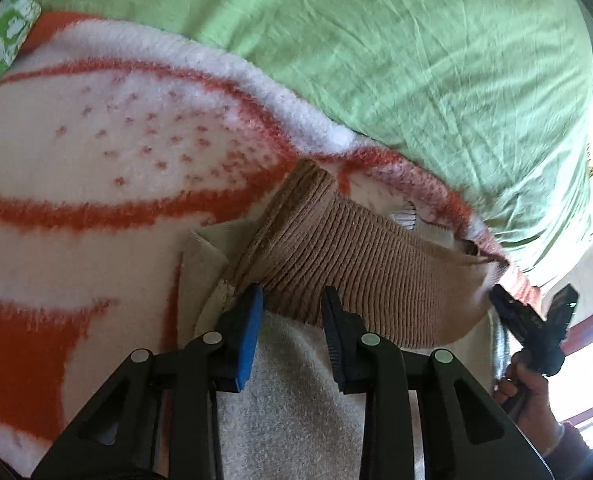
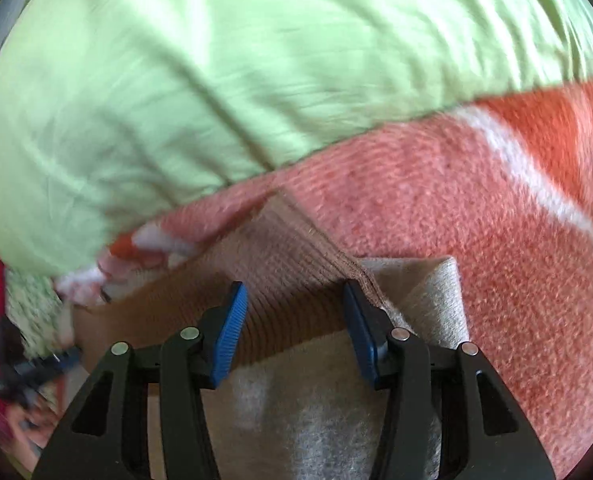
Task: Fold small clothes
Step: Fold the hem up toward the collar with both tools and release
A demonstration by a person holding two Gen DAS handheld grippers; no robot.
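Left gripper [image 1: 292, 300] and right gripper [image 2: 294, 300] jaws part-open, straddling brown ribbed cuff [image 1: 336, 248] of grey garment [image 1: 292, 380], pads not pinching. Garment lies on orange blanket [image 1: 96, 152]; green sheet [image 1: 376, 60] beyond.

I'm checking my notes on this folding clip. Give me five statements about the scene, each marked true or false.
1. The garment being folded has a brown ribbed band joined to a pale grey fleecy part. True.
2. The garment lies on a bare wooden table. False: it lies on a fuzzy orange and white blanket.
3. A light green sheet lies beyond the blanket. True.
4. The left gripper is clamped fully shut with nothing between its pads. False: its pads stand apart, with the ribbed band's edge between them.
5. The right gripper is far from the garment. False: it is right at the ribbed band, pads apart.
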